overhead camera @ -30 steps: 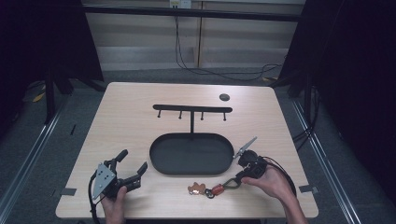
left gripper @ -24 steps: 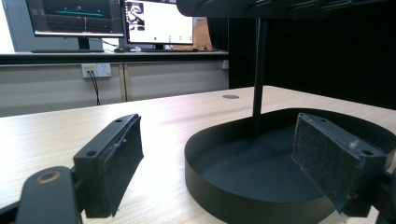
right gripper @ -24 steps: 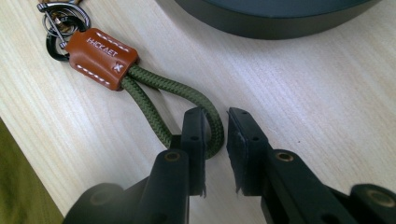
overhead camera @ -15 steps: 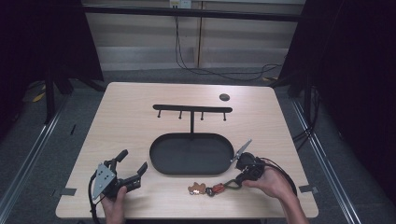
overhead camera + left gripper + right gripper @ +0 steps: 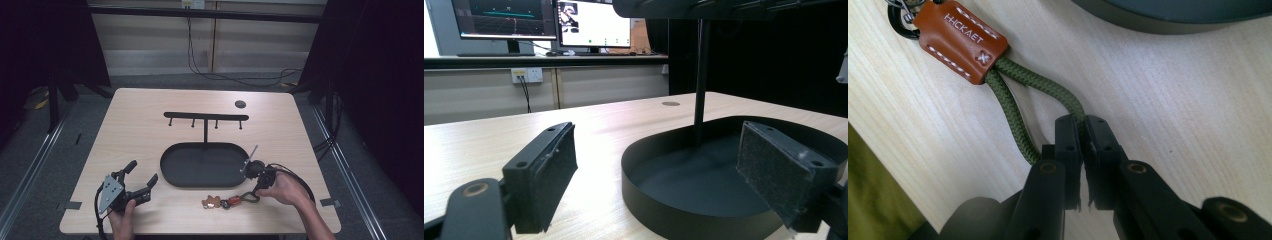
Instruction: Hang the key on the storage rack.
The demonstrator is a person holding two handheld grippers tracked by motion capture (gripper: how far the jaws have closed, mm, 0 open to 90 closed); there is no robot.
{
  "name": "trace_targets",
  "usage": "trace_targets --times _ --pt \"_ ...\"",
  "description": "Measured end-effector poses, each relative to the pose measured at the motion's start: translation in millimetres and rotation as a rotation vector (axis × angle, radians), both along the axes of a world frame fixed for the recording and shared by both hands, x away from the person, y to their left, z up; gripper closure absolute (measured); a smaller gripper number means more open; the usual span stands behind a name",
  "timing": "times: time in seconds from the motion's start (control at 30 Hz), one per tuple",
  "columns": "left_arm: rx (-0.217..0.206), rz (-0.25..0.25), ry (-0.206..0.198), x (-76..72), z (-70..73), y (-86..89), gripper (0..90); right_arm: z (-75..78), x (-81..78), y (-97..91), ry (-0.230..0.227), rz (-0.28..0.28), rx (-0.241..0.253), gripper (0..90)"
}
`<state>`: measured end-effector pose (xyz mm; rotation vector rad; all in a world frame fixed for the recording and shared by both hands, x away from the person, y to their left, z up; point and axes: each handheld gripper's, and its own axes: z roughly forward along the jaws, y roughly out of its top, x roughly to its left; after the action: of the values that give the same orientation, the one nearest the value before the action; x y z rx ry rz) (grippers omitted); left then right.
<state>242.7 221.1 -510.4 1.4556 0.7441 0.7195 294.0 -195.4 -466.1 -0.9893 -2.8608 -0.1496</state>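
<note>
Tray (image 5: 172,172) between keychain (image 5: 235,201) and hook stand (image 5: 205,117).

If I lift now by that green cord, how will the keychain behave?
The cord is braided and looped, so probably floppy. The leather tab and the rest will likely dangle and swing. The right claw is shut on the loop's end, so it may slip sideways.

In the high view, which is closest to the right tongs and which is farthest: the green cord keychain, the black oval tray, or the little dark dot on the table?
1. Green cord keychain: pinched in the right tongs, near edge.
2. Black oval tray: just beside, toward the middle.
3. Dark dot: far side of the table.
</note>
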Motion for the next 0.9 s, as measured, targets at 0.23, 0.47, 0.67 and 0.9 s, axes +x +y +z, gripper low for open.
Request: trace_targets --times 0.23,0.47,0.67,0.9 --pt "0.001 0.001 0.001 0.0 0.0 0.0 15.9 8.3 4.0 0.8 0.021 0.016 0.011 85.4" --pt "0.001 0.001 0.001 -0.1 0.0 0.0 15.8 27.0 3.1 3.8 -0.011 0.030 0.010 85.6" --pt "0.000 0.001 0.000 0.0 0.0 0.0 15.9 40.6 5.8 10.2 0.004 0.048 0.041 85.5" --pt "0.001 0.001 0.001 -0.1 0.0 0.0 15.9 57.2 7.8 17.0 -0.003 0.054 0.086 85.6"
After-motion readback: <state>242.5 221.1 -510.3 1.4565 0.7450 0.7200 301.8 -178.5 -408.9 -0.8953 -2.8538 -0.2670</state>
